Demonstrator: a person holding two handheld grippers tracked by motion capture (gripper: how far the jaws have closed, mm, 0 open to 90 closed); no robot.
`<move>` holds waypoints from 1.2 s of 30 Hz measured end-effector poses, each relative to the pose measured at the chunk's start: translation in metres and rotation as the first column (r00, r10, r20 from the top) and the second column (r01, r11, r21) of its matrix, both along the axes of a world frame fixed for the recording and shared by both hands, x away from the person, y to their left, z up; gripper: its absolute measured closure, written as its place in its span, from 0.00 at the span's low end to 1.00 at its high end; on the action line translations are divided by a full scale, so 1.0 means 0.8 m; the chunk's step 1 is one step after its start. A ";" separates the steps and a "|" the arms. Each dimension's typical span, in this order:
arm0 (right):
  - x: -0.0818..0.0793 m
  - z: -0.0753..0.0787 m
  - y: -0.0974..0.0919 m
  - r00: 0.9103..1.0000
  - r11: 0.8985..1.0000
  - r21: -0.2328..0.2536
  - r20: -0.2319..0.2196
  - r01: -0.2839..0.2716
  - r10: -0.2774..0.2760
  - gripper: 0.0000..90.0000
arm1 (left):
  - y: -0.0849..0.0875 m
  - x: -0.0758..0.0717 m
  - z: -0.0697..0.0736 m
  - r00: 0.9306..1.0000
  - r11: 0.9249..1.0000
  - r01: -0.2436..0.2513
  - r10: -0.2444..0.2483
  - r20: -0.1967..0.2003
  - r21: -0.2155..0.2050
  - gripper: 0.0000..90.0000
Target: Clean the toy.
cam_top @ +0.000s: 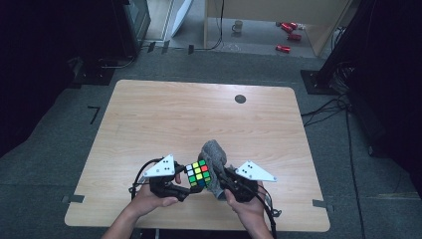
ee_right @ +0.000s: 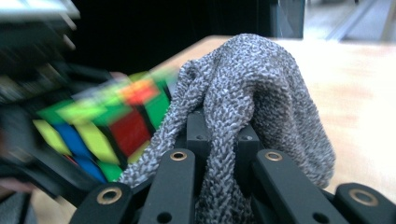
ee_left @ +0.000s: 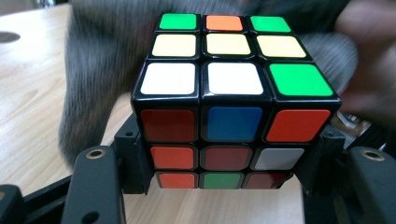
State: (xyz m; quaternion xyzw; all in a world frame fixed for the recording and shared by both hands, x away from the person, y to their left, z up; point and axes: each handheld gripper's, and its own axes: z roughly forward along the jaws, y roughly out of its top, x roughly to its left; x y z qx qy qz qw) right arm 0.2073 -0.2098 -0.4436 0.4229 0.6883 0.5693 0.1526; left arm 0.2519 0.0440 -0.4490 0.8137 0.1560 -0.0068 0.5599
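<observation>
At the near edge of a wooden table (cam_top: 149,114), a person's two hands each hold a gripper just above the tabletop. The left gripper (cam_top: 183,185) has its jaws clamped on a scrambled puzzle cube (cam_top: 198,173), pinching its lower layers from either side; in the left gripper view the cube (ee_left: 233,100) sits upright between the black jaws, with white, yellow and green stickers on top. The right gripper (cam_top: 221,180) has its jaws clenched tight on a bunched grey cloth (cam_top: 215,158), and in the right gripper view the knitted fabric (ee_right: 252,107) bulges up out of the closed jaws. The cloth rests against the cube's right side, touching it and draped behind it. The work in hand looks like wiping the cube with the cloth. Judging from this, both things are already picked up and brought together, so the wiping seems under way; how many faces are done cannot be told, as the cube is blurred in the right gripper view. Beyond the hands the table lies bare apart from a small dark round mark (cam_top: 240,98) near its far edge.
</observation>
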 end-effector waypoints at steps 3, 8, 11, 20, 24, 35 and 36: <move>0.002 -0.004 0.000 1.000 1.000 0.016 -0.031 -0.005 0.006 0.92 | -0.002 0.001 -0.007 1.000 0.999 -0.003 0.002 0.002 0.036 0.39; -0.005 0.016 -0.002 0.999 1.000 0.030 0.036 0.002 -0.003 0.92 | -0.006 0.000 -0.008 1.000 1.000 0.011 -0.011 -0.008 0.018 0.39; 0.000 0.001 -0.001 1.000 1.000 0.003 -0.006 0.002 -0.002 0.92 | -0.002 0.000 -0.001 1.000 1.000 0.003 -0.003 -0.007 0.005 0.39; -0.007 0.016 -0.004 0.999 0.999 0.043 0.038 -0.012 0.011 0.92 | -0.006 -0.001 -0.005 1.000 1.000 0.006 -0.006 -0.008 0.023 0.39; 0.001 -0.006 -0.003 1.000 1.000 0.027 -0.028 -0.013 0.014 0.92 | -0.003 0.001 -0.005 1.000 0.999 -0.001 0.002 -0.008 0.033 0.39; -0.002 -0.005 -0.002 0.999 0.998 0.055 -0.033 0.013 -0.011 0.92 | -0.005 0.001 -0.005 1.000 0.999 -0.017 0.018 -0.017 0.040 0.39; 0.000 -0.011 -0.001 0.998 0.998 0.053 -0.054 0.014 -0.011 0.92 | -0.003 0.002 -0.005 1.000 0.999 -0.017 0.018 -0.022 0.035 0.39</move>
